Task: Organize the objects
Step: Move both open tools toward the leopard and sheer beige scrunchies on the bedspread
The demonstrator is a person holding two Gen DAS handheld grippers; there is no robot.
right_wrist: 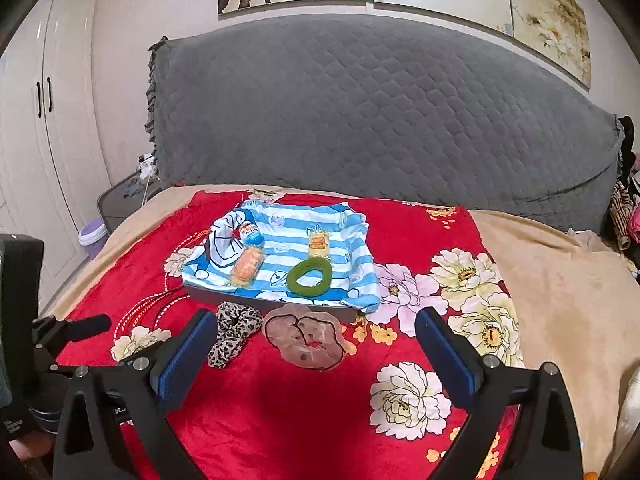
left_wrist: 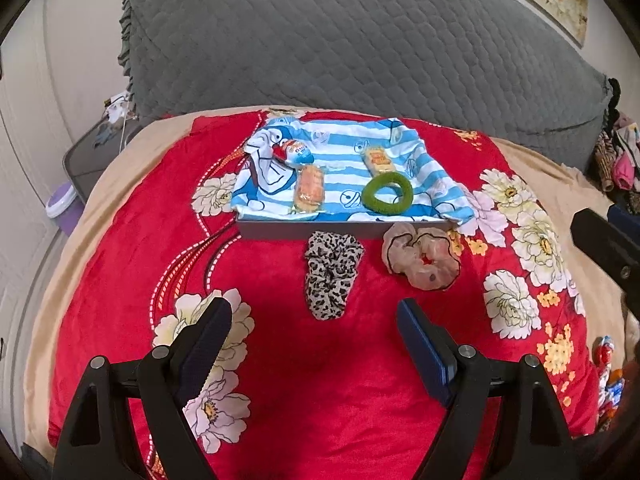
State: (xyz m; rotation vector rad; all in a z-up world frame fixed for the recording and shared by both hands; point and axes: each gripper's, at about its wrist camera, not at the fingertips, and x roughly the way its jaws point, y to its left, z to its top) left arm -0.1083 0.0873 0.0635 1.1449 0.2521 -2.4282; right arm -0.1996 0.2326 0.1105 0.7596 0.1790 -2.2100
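A leopard-print scrunchie point(left_wrist: 330, 274) point(right_wrist: 232, 334) and a beige scrunchie point(left_wrist: 420, 257) point(right_wrist: 306, 336) lie on the red floral blanket point(left_wrist: 320, 380), just in front of a flat grey box point(left_wrist: 304, 230) point(right_wrist: 208, 295). A blue-striped cartoon cloth point(left_wrist: 344, 168) point(right_wrist: 280, 256) covers the box. On it rest a green hair ring point(left_wrist: 387, 194) point(right_wrist: 309, 275), two orange snack packets point(left_wrist: 309, 189) point(left_wrist: 378, 160) and a small round packet point(left_wrist: 295, 151). My left gripper point(left_wrist: 316, 322) hovers open short of the leopard scrunchie. My right gripper point(right_wrist: 314, 334) is open, with the beige scrunchie ahead between its fingers.
A grey quilted headboard point(right_wrist: 360, 120) rises behind the bed. A dark bedside table point(left_wrist: 96, 148) and a purple bin point(left_wrist: 62, 204) stand at the left. Clothes pile up at the right edge point(left_wrist: 620, 152). Beige bedding point(right_wrist: 560, 280) borders the blanket.
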